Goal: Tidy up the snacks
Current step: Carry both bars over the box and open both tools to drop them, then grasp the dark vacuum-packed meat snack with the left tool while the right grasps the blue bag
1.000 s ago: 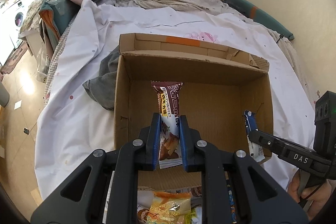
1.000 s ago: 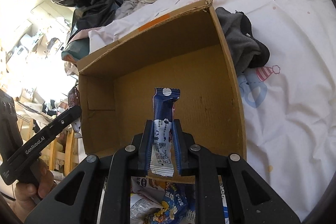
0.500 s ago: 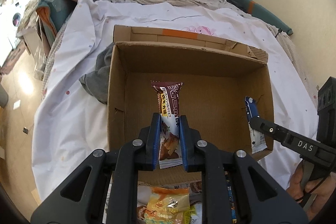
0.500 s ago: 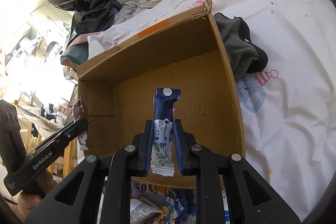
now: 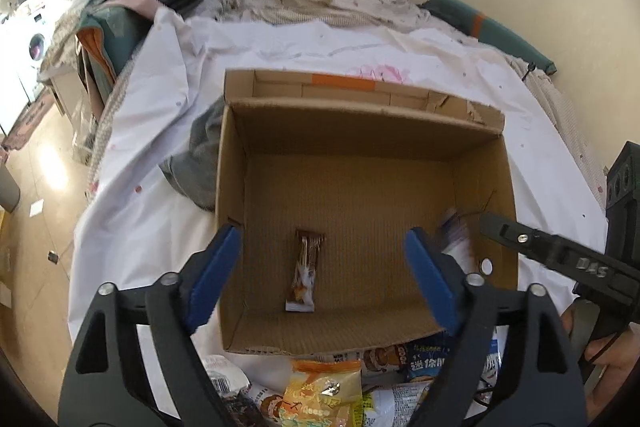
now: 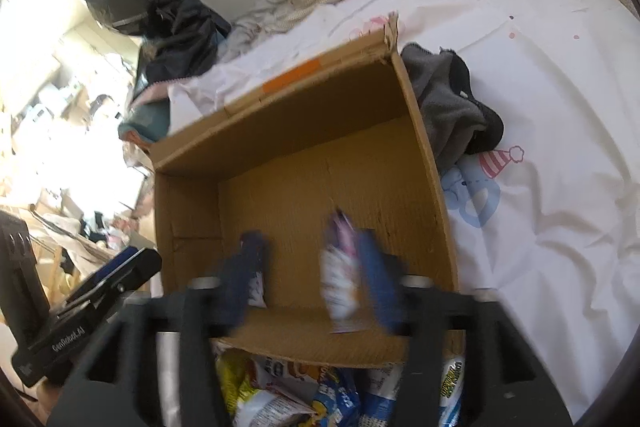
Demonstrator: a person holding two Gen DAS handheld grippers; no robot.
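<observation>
A: Left gripper (image 5: pixel 322 275) status?

B: Blue pads (image 5: pixel 212 273) spread wide, holding nothing. It hangs over the open brown cardboard box (image 5: pixel 360 131) on the white printed bedsheet (image 5: pixel 152 131). A brown-wrapped snack bar (image 5: pixel 305 271) lies flat on the box floor, 6 o'clock of centre, lengthwise toward the far wall, clear of both pads.

A: Grey cloth?

B: Crumpled grey garment (image 5: pixel 196 163) touches the box's outer wall at 9 o'clock.

A: Right gripper (image 6: pixel 310 279)?

B: Blurred. Fingers look parted; a blue-and-white wrapped bar (image 6: pixel 340 279) sits upright between them, against the right pad (image 6: pixel 376 279). Can't tell if it's gripped or loose. It's inside the box, 3 o'clock side in the left view.

A: Remaining stock?

B: Pile of loose snack packets (image 5: pixel 320 391) just outside the near wall at 6 o'clock.
</observation>
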